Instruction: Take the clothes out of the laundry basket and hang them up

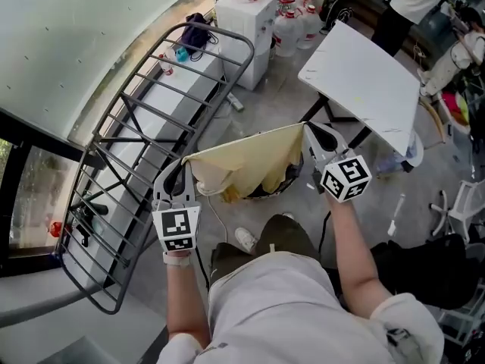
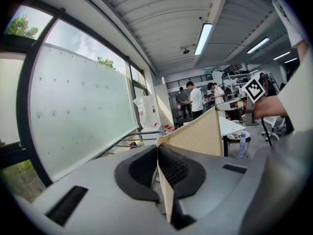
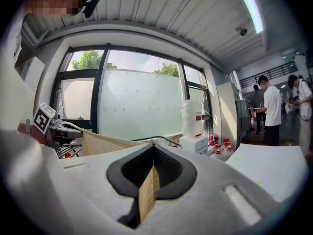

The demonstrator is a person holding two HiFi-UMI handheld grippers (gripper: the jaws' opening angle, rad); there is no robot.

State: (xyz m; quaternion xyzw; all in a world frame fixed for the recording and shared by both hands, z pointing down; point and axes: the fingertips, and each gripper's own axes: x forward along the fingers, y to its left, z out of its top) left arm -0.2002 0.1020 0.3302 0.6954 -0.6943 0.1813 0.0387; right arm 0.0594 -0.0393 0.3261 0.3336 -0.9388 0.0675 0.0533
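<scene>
Drying rack point(image 1: 144, 135): left of the left gripper and beyond it, standing by the window with its bars spread flat.
Left gripper point(image 1: 184, 165): jaws pressed together on one upper corner of the cloth, whose edge runs out from between the pads.
Yellow cloth point(image 1: 254, 158): pulled taut between both grippers with its top edge straight; the rest sags in folds below them.
Laundry basket point(image 1: 267, 190): beneath the cloth, between the grippers, mostly covered; only a dark part shows.
Right gripper point(image 1: 309, 135): jaws clamped on the opposite upper corner of the cloth.
White table point(image 1: 364, 82): just beyond the right gripper, to its right.
</scene>
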